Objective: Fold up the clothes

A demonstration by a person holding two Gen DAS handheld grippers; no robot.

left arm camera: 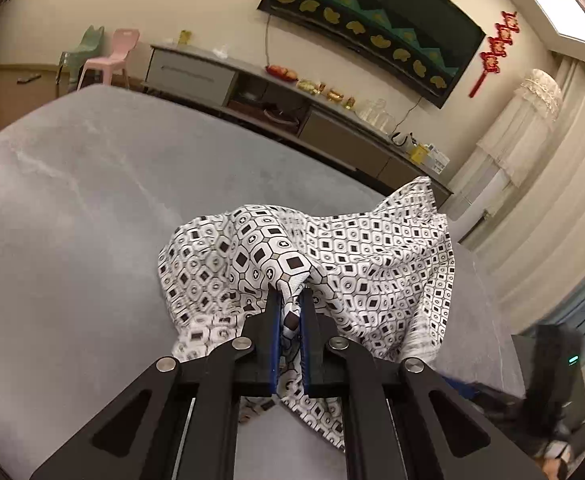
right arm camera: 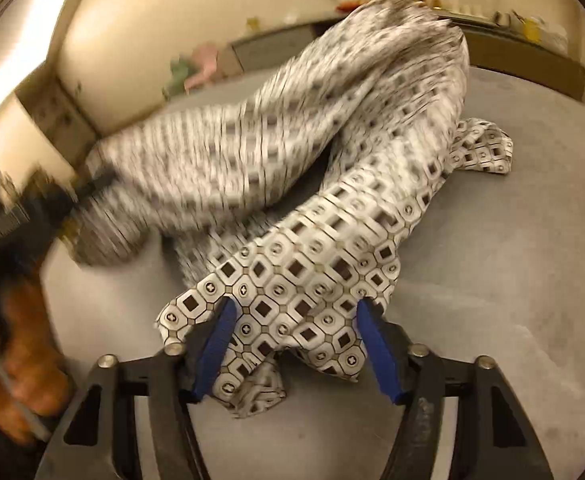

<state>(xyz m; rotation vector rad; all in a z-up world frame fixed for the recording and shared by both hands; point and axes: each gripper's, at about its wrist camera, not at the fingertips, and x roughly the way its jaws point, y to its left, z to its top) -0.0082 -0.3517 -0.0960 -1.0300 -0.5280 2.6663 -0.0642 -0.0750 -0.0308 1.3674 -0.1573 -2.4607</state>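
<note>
- Left wrist view: the left gripper point(left arm camera: 291, 294) is clenched on a bunched fold of the patterned garment point(left arm camera: 352, 264), its blue pads nearly together with cloth pinched between them.
- Right wrist view: the right gripper point(right arm camera: 296, 308) stands wide apart, its blue pads point(right arm camera: 376, 344) flanking a flap of the garment without pinching it.
- Beyond both, the garment lies heaped on the grey table point(left arm camera: 72, 208).
- Farthest, a low cabinet point(left arm camera: 196, 76) lines the wall.
</note>
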